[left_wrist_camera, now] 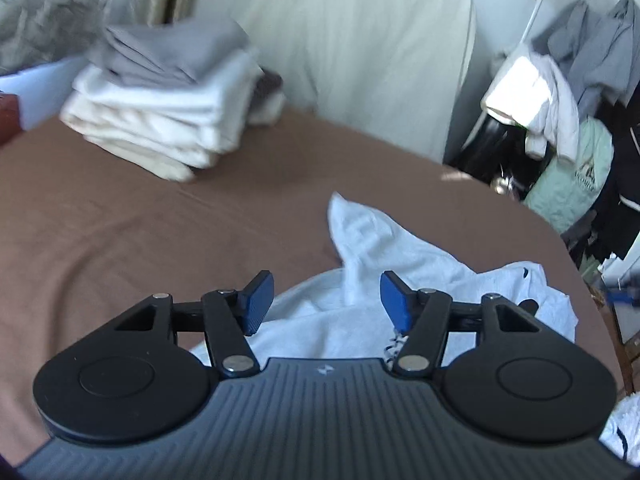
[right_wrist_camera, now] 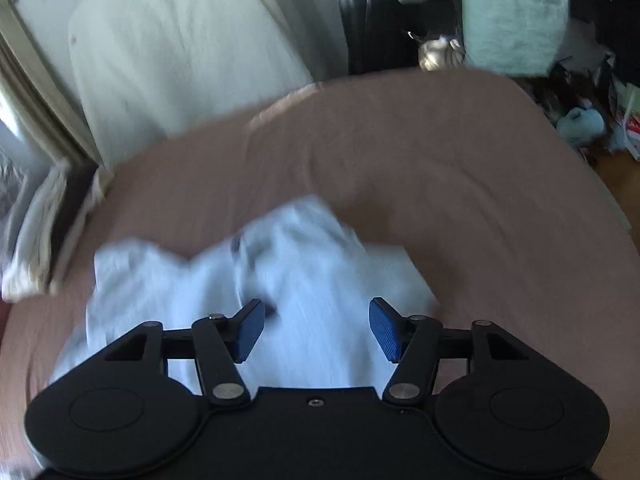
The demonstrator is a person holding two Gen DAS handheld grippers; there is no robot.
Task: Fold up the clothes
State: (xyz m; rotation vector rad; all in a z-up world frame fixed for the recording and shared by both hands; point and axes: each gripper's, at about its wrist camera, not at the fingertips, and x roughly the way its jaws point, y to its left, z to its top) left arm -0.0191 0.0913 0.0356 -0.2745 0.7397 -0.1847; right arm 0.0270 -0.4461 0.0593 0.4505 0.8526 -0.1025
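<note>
Left wrist view: left gripper w/ jaws apart, nothing between the blue pads; it hangs over a crumpled white garment. The garment lies on the brown bedsheet, toward the bed's right edge, one corner poking up. Sheet is smooth w/ soft creases, wide bare stretch to the left and beyond the garment. Bed edge curves off at right. Far left corner: stack of folded towels, white and cream terry w/ grey cloth on top, well apart from the garment. White mattress leans on the wall behind. Right of the bed: hung clothes, dark clutter, close to the edge.

Right wrist view: right gripper also spread, pads clear of cloth, over the same white garment, blurred, w/ small dark marks. Bare brown sheet ahead and right. Folded stack at the left edge. Floor clutter past the far right corner; mint bag behind.
</note>
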